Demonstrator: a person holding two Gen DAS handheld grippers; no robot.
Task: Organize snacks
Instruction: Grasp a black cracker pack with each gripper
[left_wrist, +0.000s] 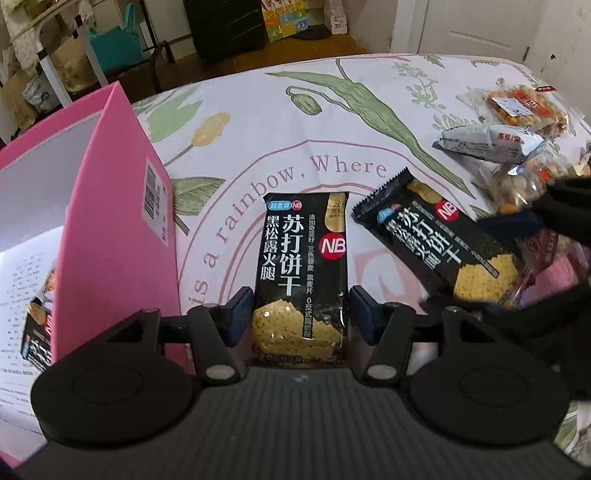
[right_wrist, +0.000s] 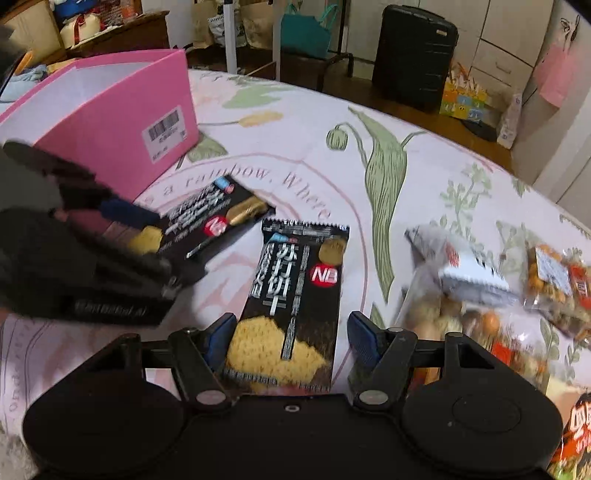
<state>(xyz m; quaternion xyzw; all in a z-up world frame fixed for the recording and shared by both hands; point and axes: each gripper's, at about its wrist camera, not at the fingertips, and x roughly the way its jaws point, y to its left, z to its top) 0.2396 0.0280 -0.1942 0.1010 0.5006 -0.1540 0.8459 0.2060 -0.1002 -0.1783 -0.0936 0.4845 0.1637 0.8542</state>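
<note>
Two black soda-cracker packets lie on the flowered tablecloth. In the left wrist view my left gripper (left_wrist: 300, 317) is open, its fingers on either side of one packet (left_wrist: 301, 273); the second packet (left_wrist: 439, 236) lies to its right. In the right wrist view my right gripper (right_wrist: 291, 338) is open around that second packet (right_wrist: 291, 314), and the left gripper (right_wrist: 140, 236) straddles the first packet (right_wrist: 218, 218). A pink box (left_wrist: 110, 221) stands open at the left, with one black packet (left_wrist: 37, 332) inside it. The box also shows in the right wrist view (right_wrist: 110, 122).
Other snacks lie at the right: a silver-white packet (left_wrist: 487, 142), clear bags of mixed nuts and crackers (left_wrist: 524, 105), also seen from the right wrist (right_wrist: 554, 284). A black suitcase (right_wrist: 413, 55) and bags stand on the floor beyond the table's far edge.
</note>
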